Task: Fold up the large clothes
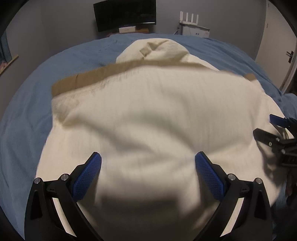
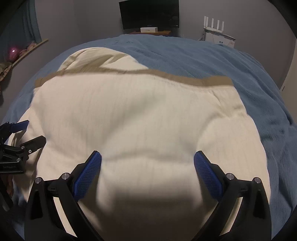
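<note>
Up close in the left wrist view, the left gripper (image 1: pixel 148 160) is hanging wide open, gripping nothing, above a cream garment (image 1: pixel 148 115) that is filling mid-frame on a blue bedspread (image 1: pixel 33 96); a monitor (image 1: pixel 124 14) is showing at upper centre. Likewise, in the right wrist view, the right gripper (image 2: pixel 147 159) is gaping empty over the garment (image 2: pixel 141 115), a router (image 2: pixel 213 23) standing upper right.

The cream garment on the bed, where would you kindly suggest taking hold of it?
Probably the cream garment by its near hem, one claw per corner, coming from the near side: both the left claw and right claw already straddle that edge, wide open.
</note>
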The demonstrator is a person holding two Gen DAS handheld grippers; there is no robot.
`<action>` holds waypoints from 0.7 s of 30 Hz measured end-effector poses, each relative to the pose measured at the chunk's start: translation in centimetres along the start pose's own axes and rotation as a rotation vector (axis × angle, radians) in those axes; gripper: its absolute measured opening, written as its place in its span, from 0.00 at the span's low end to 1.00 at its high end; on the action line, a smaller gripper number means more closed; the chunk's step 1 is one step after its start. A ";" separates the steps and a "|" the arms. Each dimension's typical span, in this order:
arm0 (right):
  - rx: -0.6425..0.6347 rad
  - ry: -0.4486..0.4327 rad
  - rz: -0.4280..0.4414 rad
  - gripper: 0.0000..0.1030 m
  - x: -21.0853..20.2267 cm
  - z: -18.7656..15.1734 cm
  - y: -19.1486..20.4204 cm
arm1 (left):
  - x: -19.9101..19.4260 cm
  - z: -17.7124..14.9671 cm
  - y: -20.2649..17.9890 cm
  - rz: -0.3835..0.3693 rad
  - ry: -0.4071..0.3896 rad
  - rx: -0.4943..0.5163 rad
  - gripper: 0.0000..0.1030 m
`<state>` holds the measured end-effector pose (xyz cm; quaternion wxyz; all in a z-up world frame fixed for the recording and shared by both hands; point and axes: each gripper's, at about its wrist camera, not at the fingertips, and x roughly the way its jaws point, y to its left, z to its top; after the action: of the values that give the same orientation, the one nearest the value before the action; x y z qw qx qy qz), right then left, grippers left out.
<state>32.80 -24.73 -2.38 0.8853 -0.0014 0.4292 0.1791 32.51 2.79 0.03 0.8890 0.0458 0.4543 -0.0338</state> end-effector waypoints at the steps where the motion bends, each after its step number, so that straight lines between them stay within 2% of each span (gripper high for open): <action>1: -0.001 0.003 -0.003 0.94 0.5 0.7 0.3 | 0.7 1.1 0.0 0.010 0.006 0.005 0.95; 8: 0.028 0.049 0.015 0.94 4.5 6.2 -0.2 | 4.3 6.5 1.1 0.084 0.030 -0.037 0.95; 10: 0.043 0.060 0.021 0.94 5.4 7.1 -0.7 | 5.4 7.4 1.7 0.071 0.053 -0.061 0.95; 16: 0.109 0.089 0.064 0.94 8.1 7.5 -2.0 | 8.2 7.8 2.7 0.019 0.117 -0.112 0.95; 21: 0.116 0.074 0.053 0.94 9.0 6.6 -1.9 | 9.3 8.0 3.1 0.005 0.132 -0.122 0.95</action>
<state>43.50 -22.58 -5.40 0.8623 0.0545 0.4713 0.1771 44.76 4.76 -2.71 0.8585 -0.0054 0.5129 -0.0008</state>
